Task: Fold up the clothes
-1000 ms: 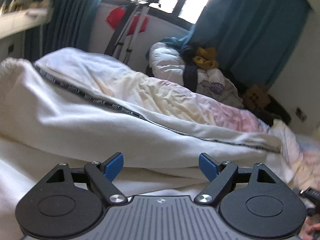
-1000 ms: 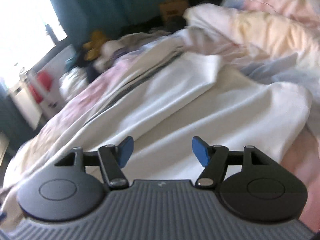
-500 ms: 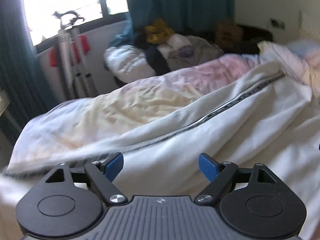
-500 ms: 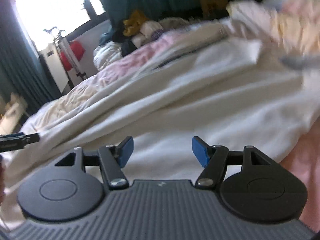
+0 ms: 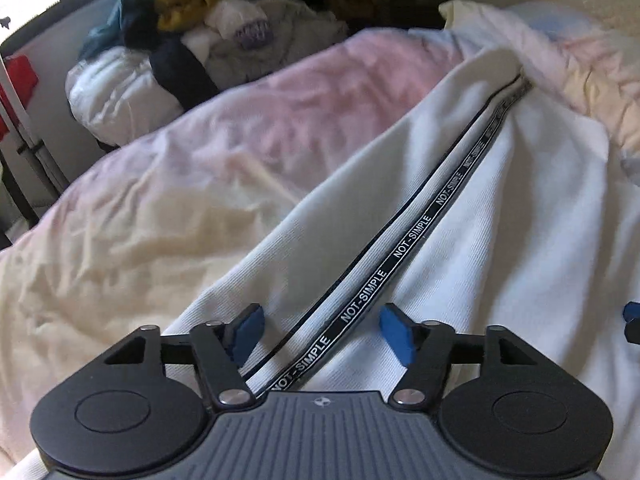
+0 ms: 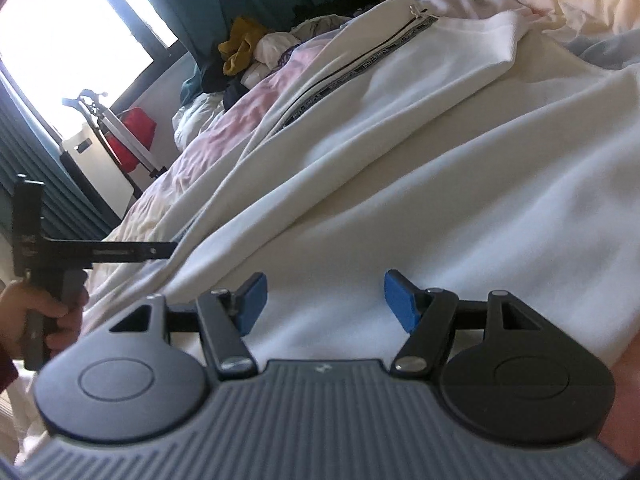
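Left wrist view: your left gripper, spread, straddles the zipper tape of the white jacket; right gripper spread too, so pinch just beside that tape.

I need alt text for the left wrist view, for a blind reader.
The open left hand-held gripper hovers over a white garment spread on a pastel duvet, its black "NOT-SIMPLE" tape running between the blue fingertips.

White ribbed-knit cloth jacket with woven black tape trim; matt blue rubbery fingers; crumpled soft pastel cotton duvet.
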